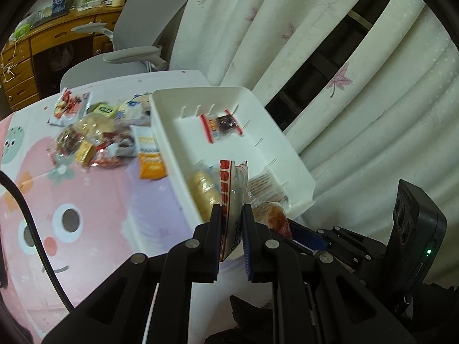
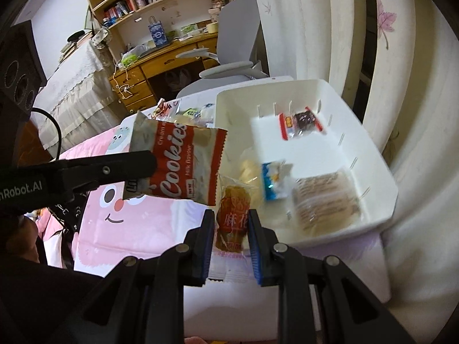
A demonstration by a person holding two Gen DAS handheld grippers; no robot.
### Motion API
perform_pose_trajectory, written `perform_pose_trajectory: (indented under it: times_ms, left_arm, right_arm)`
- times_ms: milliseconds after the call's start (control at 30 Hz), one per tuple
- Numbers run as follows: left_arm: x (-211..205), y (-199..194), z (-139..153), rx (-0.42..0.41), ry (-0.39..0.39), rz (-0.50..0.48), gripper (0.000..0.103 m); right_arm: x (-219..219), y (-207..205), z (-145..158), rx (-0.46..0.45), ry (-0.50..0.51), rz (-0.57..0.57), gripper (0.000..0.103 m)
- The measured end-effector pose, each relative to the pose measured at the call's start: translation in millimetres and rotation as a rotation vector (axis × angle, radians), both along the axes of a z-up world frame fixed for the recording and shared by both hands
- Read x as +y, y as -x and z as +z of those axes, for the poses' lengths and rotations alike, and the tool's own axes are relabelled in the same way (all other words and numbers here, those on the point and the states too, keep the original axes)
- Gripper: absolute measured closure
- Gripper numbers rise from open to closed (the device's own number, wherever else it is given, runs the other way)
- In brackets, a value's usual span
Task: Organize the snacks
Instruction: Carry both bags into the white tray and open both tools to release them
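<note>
Snack pile (image 1: 97,132) upper left of left view: blurred, labels unreadable. Left gripper (image 2: 149,169) clamps red "Cookies / Milk flavour" pack (image 2: 183,160), centre-left of right view. Right gripper (image 2: 231,223) grips orange snack (image 2: 233,220), Chinese print, lower edge hidden. White bin (image 2: 381,172) right, contents smeared.

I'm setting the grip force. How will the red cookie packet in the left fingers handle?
The cookie packet looks light and floppy: pinched at one edge, it hangs crumpled. Its glossy film may slip, and the cookies inside could break if squeezed.

My left claw (image 1: 231,210) pinches shut on a cookie packet (image 2: 183,160), angled downward; beside it, my right claw (image 2: 231,216) clamps a fried-twist packet (image 2: 233,220).
</note>
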State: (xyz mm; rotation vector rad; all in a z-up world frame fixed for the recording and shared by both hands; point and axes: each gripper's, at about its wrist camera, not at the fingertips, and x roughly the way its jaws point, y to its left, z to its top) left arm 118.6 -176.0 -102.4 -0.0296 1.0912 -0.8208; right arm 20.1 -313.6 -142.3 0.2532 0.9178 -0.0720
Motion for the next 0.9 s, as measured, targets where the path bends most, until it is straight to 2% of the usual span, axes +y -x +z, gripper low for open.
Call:
perform_pose_trajectory:
  times_ms: [400, 767, 900]
  left_arm:
    - [-71.8, -3.8, 2.1, -0.018, 0.04, 0.023, 0.092]
    - [-97.4, -5.6, 5.8, -0.055, 0.055, 0.029, 0.091]
    - [-97.4, -7.9, 4.7, -0.06, 0.028, 0.056, 0.072]
  right_arm:
    - [-73.9, -11.4, 14.5, -0.019, 0.055, 0.053, 0.08]
    - [-120.8, -20.5, 19.4, -0.022, 0.062, 0.045, 0.08]
    - [-129.2, -26.8, 15.1, -0.002, 0.056, 0.033, 0.08]
